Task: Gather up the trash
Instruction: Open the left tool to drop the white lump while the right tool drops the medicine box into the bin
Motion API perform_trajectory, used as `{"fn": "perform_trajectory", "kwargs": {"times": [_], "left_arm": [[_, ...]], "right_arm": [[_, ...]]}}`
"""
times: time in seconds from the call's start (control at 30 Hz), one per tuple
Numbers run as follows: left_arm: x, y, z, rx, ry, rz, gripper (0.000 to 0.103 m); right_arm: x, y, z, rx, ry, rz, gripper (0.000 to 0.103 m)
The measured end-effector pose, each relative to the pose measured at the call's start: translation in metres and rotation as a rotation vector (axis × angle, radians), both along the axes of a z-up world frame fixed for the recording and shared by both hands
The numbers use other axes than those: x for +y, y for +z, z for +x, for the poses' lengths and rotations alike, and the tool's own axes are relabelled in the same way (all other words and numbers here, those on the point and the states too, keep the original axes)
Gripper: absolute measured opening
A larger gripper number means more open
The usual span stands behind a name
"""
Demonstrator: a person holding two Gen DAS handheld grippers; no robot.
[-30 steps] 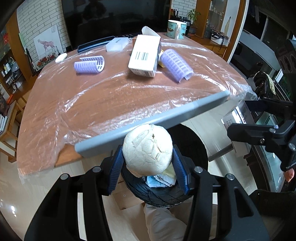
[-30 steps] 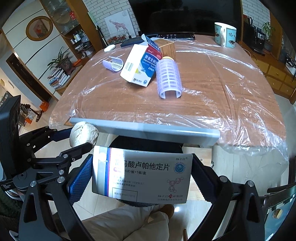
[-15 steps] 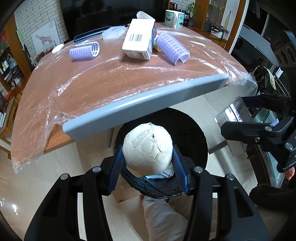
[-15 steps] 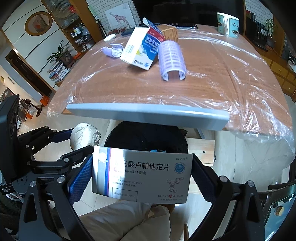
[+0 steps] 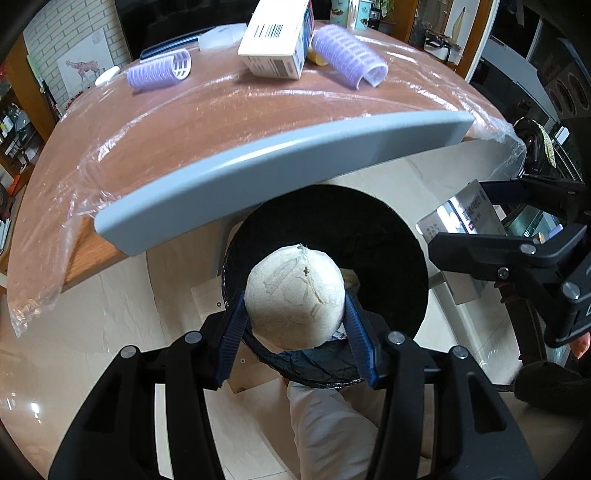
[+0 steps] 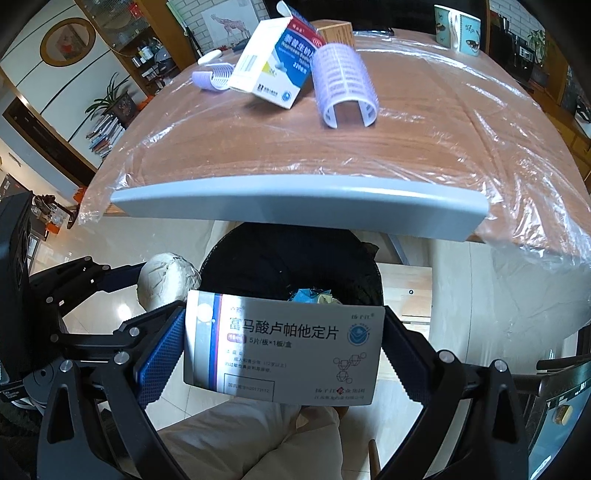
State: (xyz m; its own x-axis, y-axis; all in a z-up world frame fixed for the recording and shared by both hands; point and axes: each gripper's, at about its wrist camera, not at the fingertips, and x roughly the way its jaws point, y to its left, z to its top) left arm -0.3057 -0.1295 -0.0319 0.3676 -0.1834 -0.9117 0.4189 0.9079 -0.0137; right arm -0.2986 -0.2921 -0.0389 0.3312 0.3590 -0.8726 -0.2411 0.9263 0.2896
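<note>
My left gripper [image 5: 295,321] is shut on a crumpled off-white paper ball [image 5: 295,295] and holds it over the near rim of a black-lined trash bin [image 5: 369,221] below the table edge. My right gripper [image 6: 282,350] is shut on a white medicine box [image 6: 284,350] with blue print, held over the same bin [image 6: 288,258], which has some trash inside. The right gripper and its box [image 5: 465,218] show at the right of the left wrist view. The left gripper with the ball [image 6: 168,280] shows at the left of the right wrist view.
A wooden table [image 5: 184,122] under clear plastic has a grey edge strip [image 5: 280,166]. On it lie a white and blue carton [image 6: 273,62], two purple hair rollers [image 6: 343,81] [image 5: 159,72] and a mug [image 6: 456,24]. My trouser leg [image 6: 277,443] is below.
Both grippers have moved back and down from the table, so the bin's opening is now in fuller view beneath them. Both keep their hold.
</note>
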Motion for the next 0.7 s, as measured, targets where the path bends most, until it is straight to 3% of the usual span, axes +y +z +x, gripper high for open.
{"fn": "perform_trajectory", "kwargs": {"times": [0.7], "left_arm": [[-0.001,-0.032,0.012,0.05,-0.017,0.033,0.053]], "right_arm": [[0.006,-0.026,0.013,0.011,-0.04,-0.036,0.097]]}}
